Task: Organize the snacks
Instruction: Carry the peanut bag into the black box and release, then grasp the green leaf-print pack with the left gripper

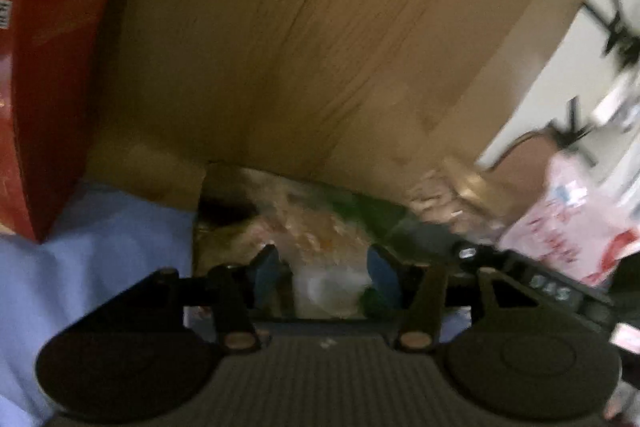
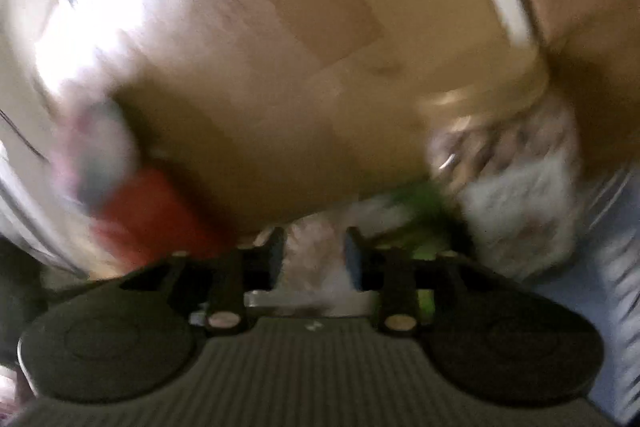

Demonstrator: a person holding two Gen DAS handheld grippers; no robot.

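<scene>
Lying in front of the left tool (image 1: pixel 326 269): a clear snack bag (image 1: pixel 304 223) with pale contents and a green patch, long axis running left to right across the left wrist view, at the foot of a cardboard box wall (image 1: pixel 320 39). Left tool's jaws standing apart, bag showing between the blue pads, contact too blurred to tell. Standing at the left edge: a red carton (image 1: pixel 48 87), upright on pale blue cloth (image 1: pixel 100 251). Lying at the right: a white packet with red print (image 1: pixel 568 227), beside the box corner. Right tool (image 2: pixel 314 255) also standing parted, something pale and blurred between the pads, a green smear (image 2: pixel 420 203) just right of it. Open room showing only over the blue cloth at lower left.
</scene>
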